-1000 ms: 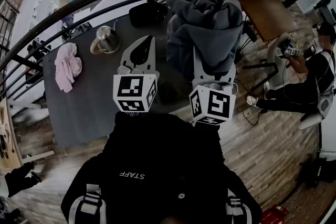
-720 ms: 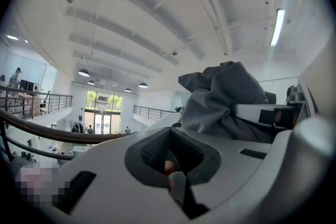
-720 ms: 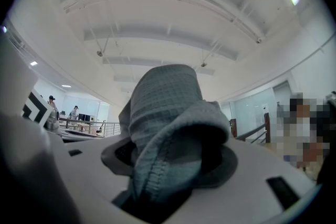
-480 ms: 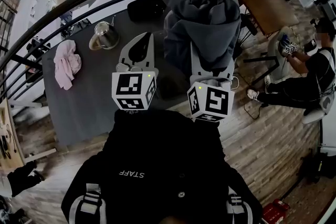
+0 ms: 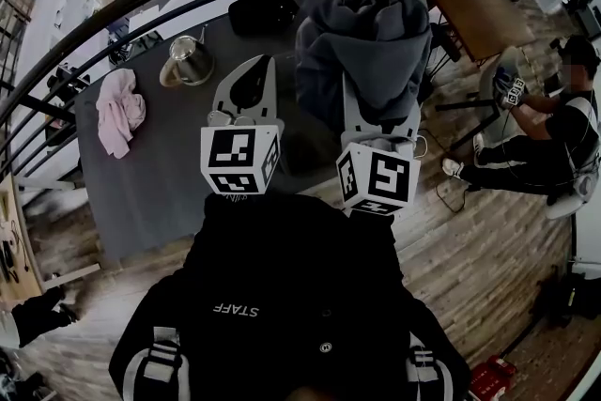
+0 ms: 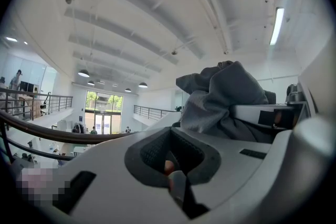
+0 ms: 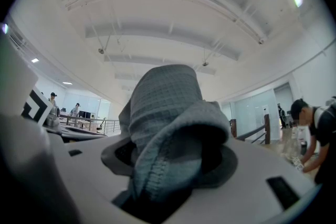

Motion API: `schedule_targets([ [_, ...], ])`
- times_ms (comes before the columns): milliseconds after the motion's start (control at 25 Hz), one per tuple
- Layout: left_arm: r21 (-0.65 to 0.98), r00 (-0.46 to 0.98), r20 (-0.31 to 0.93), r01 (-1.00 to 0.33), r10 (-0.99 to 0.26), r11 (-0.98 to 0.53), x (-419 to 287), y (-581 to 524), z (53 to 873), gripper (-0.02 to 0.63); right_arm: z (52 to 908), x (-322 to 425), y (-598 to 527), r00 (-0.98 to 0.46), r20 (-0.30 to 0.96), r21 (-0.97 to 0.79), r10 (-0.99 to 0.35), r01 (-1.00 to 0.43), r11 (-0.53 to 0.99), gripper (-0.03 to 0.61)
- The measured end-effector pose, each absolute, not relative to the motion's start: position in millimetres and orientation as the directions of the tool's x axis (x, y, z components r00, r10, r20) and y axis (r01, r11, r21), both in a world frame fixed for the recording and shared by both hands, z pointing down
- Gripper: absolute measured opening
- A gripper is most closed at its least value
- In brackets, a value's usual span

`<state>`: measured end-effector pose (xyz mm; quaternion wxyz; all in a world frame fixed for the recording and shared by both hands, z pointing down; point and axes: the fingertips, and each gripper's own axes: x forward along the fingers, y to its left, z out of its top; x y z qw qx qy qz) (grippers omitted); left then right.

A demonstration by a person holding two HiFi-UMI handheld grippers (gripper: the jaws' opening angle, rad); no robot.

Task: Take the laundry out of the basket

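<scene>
A big grey sweatshirt (image 5: pixel 366 47) hangs bunched in the air over the right end of the dark table (image 5: pixel 160 183). My right gripper (image 5: pixel 380 108) is shut on it from below, and the right gripper view shows a fold of the grey sweatshirt (image 7: pixel 168 128) filling the jaws of the right gripper (image 7: pixel 173 165). To its left my left gripper (image 5: pixel 257 69) points upward, shut and holding nothing. The sweatshirt (image 6: pixel 220 99) shows to the right of the left gripper (image 6: pixel 170 165). A black basket (image 5: pixel 266 16) sits at the table's far edge. A pink garment (image 5: pixel 120 111) lies at the table's left.
A metal kettle (image 5: pixel 190 63) stands on the table near the pink garment. A dark curved railing (image 5: pixel 122 19) runs behind the table. A wooden table (image 5: pixel 479 14) and a seated person (image 5: pixel 549 146) are at the right, over the wood floor.
Both grippers and the grey sweatshirt hold almost the same raised position. The seated person at the right has shifted an arm.
</scene>
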<state>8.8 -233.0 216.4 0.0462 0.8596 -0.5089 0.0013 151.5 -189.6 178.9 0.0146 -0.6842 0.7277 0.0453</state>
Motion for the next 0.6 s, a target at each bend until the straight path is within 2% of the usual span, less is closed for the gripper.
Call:
schedule_targets([
  [600, 0.070, 0.510, 0.043, -0.859, -0.859, -0.507, 24, -233, 214, 0.002, 177, 158, -185, -0.045, -0.083, 0.061, -0.996, -0.997, 0.040, 0.276],
])
